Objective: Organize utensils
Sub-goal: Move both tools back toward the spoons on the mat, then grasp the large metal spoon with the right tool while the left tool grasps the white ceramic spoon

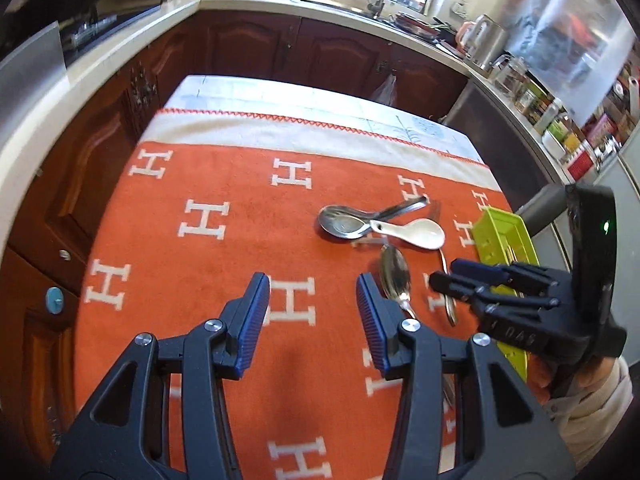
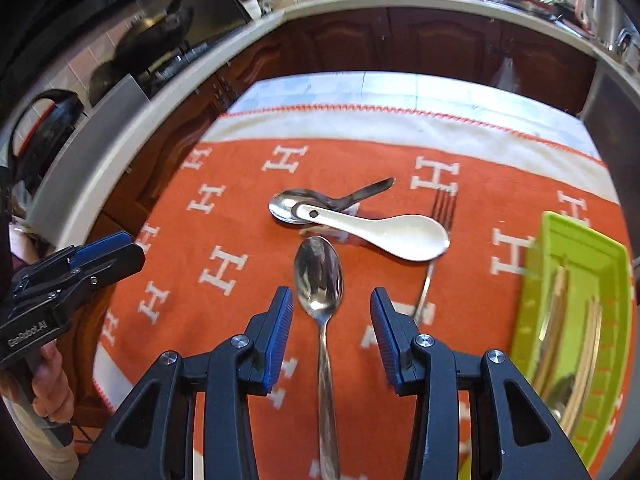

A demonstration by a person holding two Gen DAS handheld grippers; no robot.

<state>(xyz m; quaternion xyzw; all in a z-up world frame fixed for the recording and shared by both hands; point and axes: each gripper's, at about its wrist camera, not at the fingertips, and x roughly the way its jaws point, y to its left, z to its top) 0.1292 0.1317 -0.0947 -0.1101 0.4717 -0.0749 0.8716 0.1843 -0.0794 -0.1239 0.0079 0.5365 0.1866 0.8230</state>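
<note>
A steel spoon (image 2: 319, 276) lies on the orange cloth, its handle running between the open fingers of my right gripper (image 2: 332, 300). It also shows in the left wrist view (image 1: 395, 272). Beyond it lie a white ceramic spoon (image 2: 400, 232), a steel soup spoon (image 2: 296, 204) under its handle, and a fork (image 2: 440, 220) partly hidden under the white spoon. A green tray (image 2: 576, 320) at the right holds chopsticks and a spoon. My left gripper (image 1: 313, 296) is open and empty over bare cloth, left of the utensils.
The orange cloth with white H marks (image 1: 224, 216) covers a small table. Dark wood cabinets (image 1: 248, 48) and a pale counter (image 1: 120, 40) surround it on the left and far sides. Jars and a kettle (image 1: 488, 36) crowd the right counter.
</note>
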